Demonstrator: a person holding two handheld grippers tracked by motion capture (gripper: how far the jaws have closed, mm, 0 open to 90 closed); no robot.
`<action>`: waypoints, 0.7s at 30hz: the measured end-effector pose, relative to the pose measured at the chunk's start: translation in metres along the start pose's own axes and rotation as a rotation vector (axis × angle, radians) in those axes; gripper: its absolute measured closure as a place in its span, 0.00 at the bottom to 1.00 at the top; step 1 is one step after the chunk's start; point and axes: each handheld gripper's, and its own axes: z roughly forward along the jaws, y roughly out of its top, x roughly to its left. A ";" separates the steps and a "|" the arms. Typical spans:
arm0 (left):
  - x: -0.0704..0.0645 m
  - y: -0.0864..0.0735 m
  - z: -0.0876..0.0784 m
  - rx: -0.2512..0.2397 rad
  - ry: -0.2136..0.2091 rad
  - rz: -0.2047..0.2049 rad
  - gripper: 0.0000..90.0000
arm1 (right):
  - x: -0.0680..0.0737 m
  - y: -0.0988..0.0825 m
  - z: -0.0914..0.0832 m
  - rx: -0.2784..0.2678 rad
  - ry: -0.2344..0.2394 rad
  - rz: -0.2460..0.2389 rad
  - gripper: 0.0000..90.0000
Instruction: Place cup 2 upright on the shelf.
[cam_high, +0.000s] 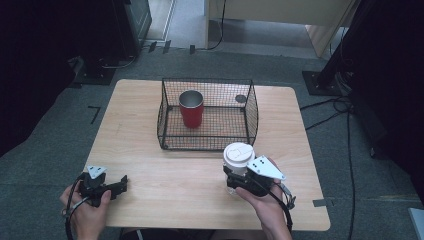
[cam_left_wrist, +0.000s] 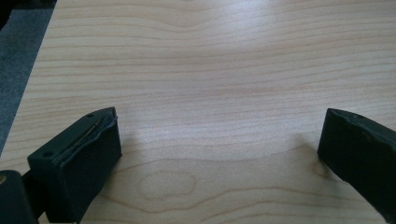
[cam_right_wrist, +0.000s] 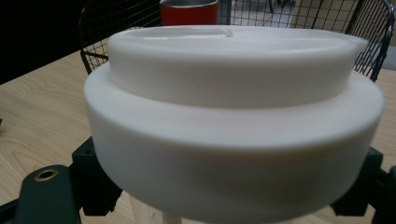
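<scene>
A cup with a white lid (cam_high: 238, 154) stands near the table's front right, just in front of the wire basket (cam_high: 165, 135). My right gripper (cam_high: 234, 179) is shut on the cup below its lid. In the right gripper view the white lid (cam_right_wrist: 233, 116) looms close, with a black jaw at each lower corner pressing on the cup body. A red cup with a metal rim (cam_high: 191, 108) stands upright inside the basket, and its top (cam_right_wrist: 189, 10) peeks over the lid. My left gripper (cam_high: 121, 183) rests at the front left, open, with bare wood between its fingers (cam_left_wrist: 88, 154).
The black wire basket (cam_right_wrist: 95, 32) sits at the middle back of the wooden table (cam_high: 165, 195), and a small dark disc (cam_high: 240, 98) lies in its far right corner. Grey carpet, cables and dark stands surround the table.
</scene>
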 end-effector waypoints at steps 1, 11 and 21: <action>0.000 0.000 0.000 0.000 0.000 0.000 0.00 | 0.000 0.002 0.000 -0.003 0.004 -0.001 0.18; 0.000 0.000 0.000 0.000 0.000 0.000 0.00 | 0.003 0.015 0.000 -0.026 0.009 -0.016 0.18; 0.000 0.000 0.000 0.000 0.000 0.000 0.00 | 0.002 0.029 0.004 -0.050 0.003 -0.014 0.18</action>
